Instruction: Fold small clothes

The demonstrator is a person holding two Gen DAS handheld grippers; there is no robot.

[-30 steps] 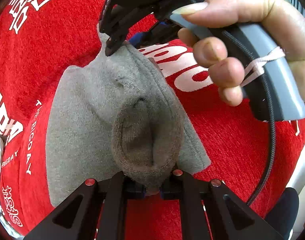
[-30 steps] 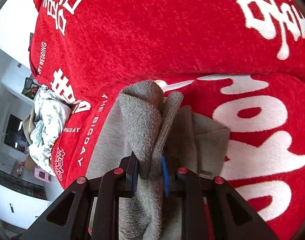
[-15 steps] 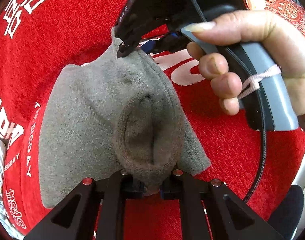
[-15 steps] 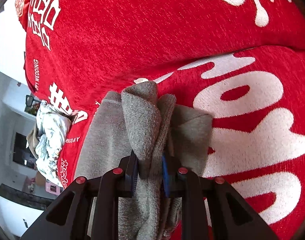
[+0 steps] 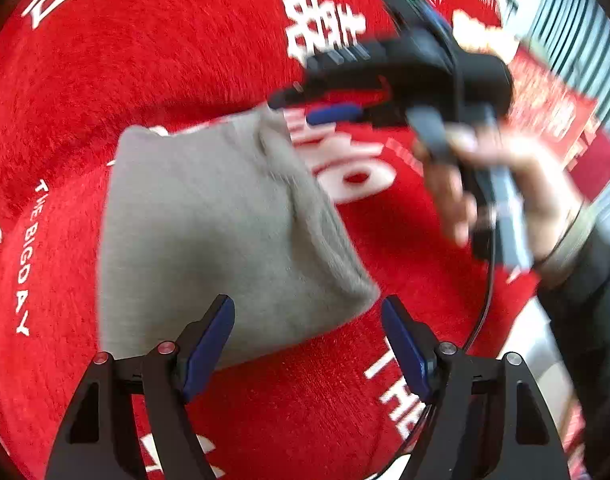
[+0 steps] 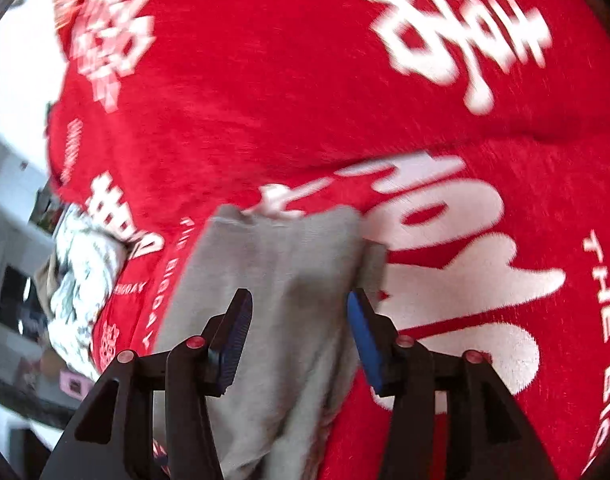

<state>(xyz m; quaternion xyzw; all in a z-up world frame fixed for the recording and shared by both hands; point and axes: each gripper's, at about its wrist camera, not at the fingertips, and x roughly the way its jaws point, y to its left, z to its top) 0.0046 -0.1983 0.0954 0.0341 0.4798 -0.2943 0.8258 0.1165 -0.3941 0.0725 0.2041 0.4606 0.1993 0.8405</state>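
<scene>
Your grey knitted garment (image 5: 209, 216) lies folded on the red plush cover (image 5: 165, 60), filling the centre-left of the left wrist view, with one corner reaching down toward the lower middle of the frame. In the right wrist view the same garment (image 6: 281, 280) runs from the centre down to the bottom edge, its top edge resting against a large white printed letter on the cover (image 6: 265, 80).

Your left gripper (image 5: 307, 344) sits at the bottom of its own view with its jaws opening; the blue pads stand wide apart, and the garment's lower corner lies between them without either pad pressing on it. Your right gripper (image 6: 299, 336) is likewise opening its jaws; the grey fabric passes between the blue pads, yet they stand clear of it on both sides.

In the left wrist view, the right gripper (image 5: 317, 108) appears blurred at the upper right, its tips just beside the garment's upper corner, held by your hand (image 5: 501, 184) with a dark sleeve (image 5: 585, 300) at the right edge.

The red cover carries white characters and lettering, including "THE BIGDAY". At the left edge of the right wrist view, a crumpled pale patterned cloth (image 6: 81, 272) lies beside the cover.
</scene>
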